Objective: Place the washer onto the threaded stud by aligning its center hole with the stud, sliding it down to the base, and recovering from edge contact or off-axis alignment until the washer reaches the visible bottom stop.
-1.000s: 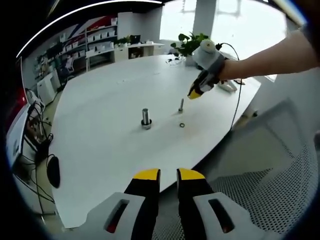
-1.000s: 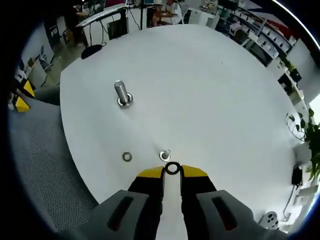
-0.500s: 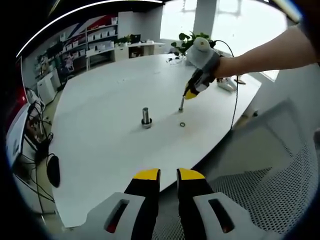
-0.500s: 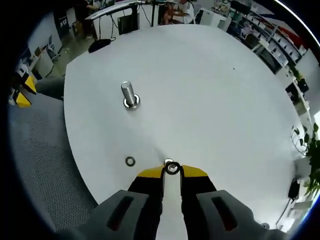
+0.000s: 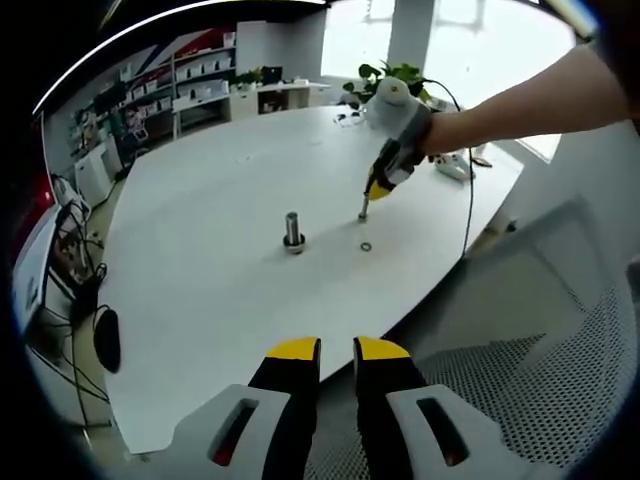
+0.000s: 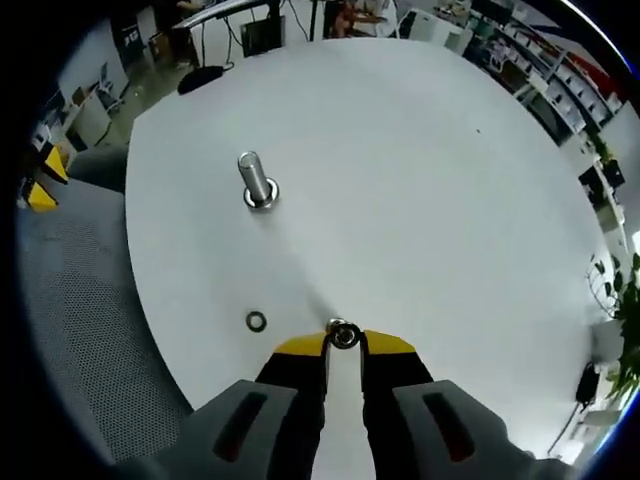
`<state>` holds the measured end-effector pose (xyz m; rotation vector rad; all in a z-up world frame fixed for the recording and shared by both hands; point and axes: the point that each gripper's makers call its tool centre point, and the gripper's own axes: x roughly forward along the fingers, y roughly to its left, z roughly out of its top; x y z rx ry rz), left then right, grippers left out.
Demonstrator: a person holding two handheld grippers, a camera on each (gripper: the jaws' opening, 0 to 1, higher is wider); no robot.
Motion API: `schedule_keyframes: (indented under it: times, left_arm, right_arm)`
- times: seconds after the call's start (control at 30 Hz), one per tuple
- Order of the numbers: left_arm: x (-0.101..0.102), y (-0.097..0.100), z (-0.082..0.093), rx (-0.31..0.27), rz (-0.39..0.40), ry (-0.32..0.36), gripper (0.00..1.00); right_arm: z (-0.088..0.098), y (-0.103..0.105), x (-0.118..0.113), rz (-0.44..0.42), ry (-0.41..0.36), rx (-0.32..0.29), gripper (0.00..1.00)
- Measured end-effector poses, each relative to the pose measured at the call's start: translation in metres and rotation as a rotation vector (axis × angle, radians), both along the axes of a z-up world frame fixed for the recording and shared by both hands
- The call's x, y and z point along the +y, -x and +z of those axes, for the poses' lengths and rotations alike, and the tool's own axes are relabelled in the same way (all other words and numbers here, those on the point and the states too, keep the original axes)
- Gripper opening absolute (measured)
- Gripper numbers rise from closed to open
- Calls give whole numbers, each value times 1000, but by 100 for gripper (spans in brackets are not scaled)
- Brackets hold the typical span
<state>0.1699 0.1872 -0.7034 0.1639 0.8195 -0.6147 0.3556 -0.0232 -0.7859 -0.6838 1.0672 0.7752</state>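
The small dark metal washer is pinched between the jaws of the right gripper, directly over the slim threaded steel stud near the white table's edge. Alignment is in hand; hole centring, then descent, is required. The left gripper's jaws are nearly closed, empty.

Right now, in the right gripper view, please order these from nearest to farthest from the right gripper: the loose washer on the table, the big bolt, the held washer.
1. Held washer: between the tips of the right gripper, over the small stud.
2. Loose washer: flat on the table, just left of the tips.
3. Big bolt: upright, farther up and left.
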Motion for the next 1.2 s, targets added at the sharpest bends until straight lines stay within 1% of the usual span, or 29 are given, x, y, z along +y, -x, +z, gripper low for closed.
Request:
schedule_keyframes:
  times: [0.23, 0.37, 0.5, 0.6, 0.67, 0.77, 0.97, 1.1, 1.2]
  left_arm:
    - [0, 0, -1, 3, 1, -2, 11]
    - [-1, 1, -2, 11, -6, -7, 11]
    - [0, 1, -3, 15, -1, -9, 11]
    - [1, 1, -3, 17, 3, -10, 11]
    - [1, 1, -4, 19, 4, -11, 11]
    - [2, 1, -4, 19, 7, -13, 11]
    - [3, 1, -4, 19, 12, -15, 11]
    - [2, 1, -4, 22, 8, -16, 11]
    - [2, 2, -5, 25, 7, -18, 11]
  right_arm:
    - [-12, -1, 1, 17, 26, 24, 14]
    - [-19, -2, 6, 8, 16, 38, 14]
    - [-31, 2, 7, 30, 39, 53, 14]
    - [-37, 2, 6, 23, 45, 63, 14]
    - [-40, 2, 6, 4, 47, 73, 14]
    - [-41, 3, 5, -7, 45, 76, 14]
    - [-45, 6, 2, 6, 58, 88, 15]
    - [-45, 8, 2, -24, 40, 96, 17]
    - [-46, 9, 0, -24, 39, 96, 17]
